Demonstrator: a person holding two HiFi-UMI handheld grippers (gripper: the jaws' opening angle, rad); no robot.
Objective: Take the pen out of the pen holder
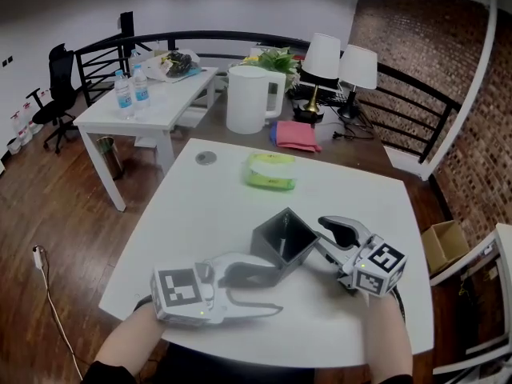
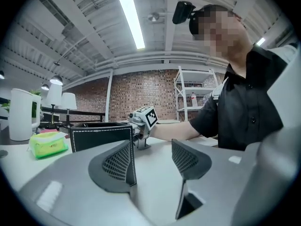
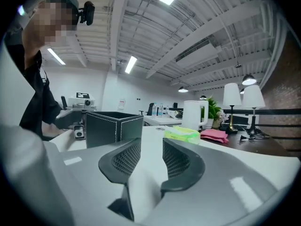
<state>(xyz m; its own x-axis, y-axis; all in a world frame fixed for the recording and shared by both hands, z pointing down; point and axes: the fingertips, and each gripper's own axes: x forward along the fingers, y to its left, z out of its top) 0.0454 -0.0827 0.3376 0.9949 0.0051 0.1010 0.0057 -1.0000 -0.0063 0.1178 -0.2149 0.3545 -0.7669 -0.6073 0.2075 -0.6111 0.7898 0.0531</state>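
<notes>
Head view: the black pen holder (image 1: pixel 284 238) stands on the white table (image 1: pixel 200 214), between both grippers. Left gripper view – the left gripper (image 2: pixel 153 159) has its jaws wide apart and empty. Right gripper view – the right gripper (image 3: pixel 151 160) has its jaws narrowly apart, gripping nothing, with the holder ahead to the left.

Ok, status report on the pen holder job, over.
Left tool open, empty. Right tool open, narrower, empty. Pen holder upright between them, no pen visible. Green packet behind, clear.

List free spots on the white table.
Free: left side of the table, between the round cap and left tool; right side past the green pack. Crowded: near edge, where that tool and the right tool flank the pen holder.
</notes>
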